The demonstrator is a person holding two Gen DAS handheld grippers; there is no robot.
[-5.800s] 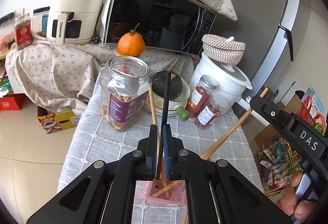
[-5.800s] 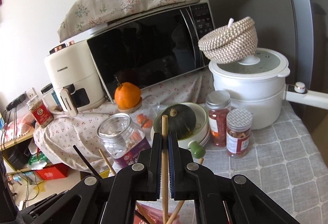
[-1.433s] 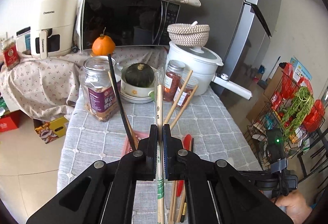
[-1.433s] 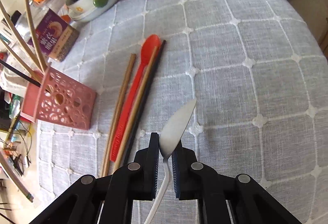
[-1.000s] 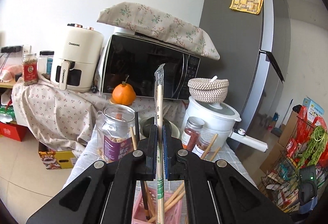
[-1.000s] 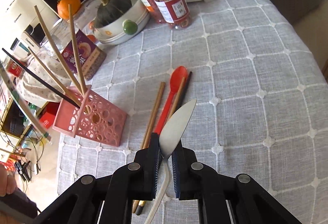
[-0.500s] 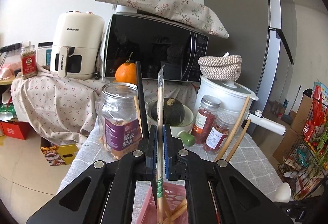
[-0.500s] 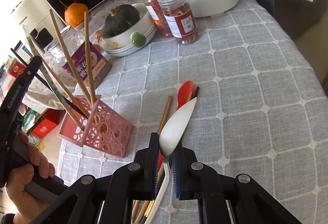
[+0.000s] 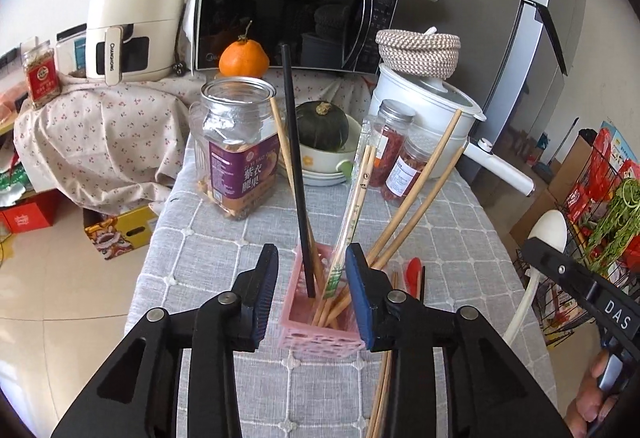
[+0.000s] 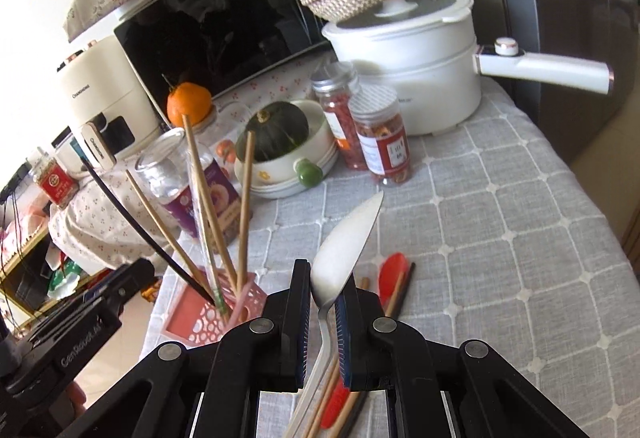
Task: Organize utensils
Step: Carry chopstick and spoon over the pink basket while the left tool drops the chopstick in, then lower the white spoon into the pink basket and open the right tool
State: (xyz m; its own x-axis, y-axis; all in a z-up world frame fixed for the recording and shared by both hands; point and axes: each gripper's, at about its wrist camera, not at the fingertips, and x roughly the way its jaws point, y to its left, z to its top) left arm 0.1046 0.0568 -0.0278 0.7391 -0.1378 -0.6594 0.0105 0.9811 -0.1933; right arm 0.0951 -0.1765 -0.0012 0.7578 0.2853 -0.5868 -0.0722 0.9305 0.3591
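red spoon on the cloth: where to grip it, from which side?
Grip the red spoon by its bowl end, coming from above with the jaws across its width. That end lies clear on the tablecloth; the handle runs under the right gripper, packed against loose chopsticks, so a pinch there would probably catch them too. The right gripper is shut on the white spoon; the left gripper, jaws opening, is free.

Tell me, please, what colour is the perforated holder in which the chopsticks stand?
Pink. The holder shows best in the left wrist view, directly beyond the gripper.
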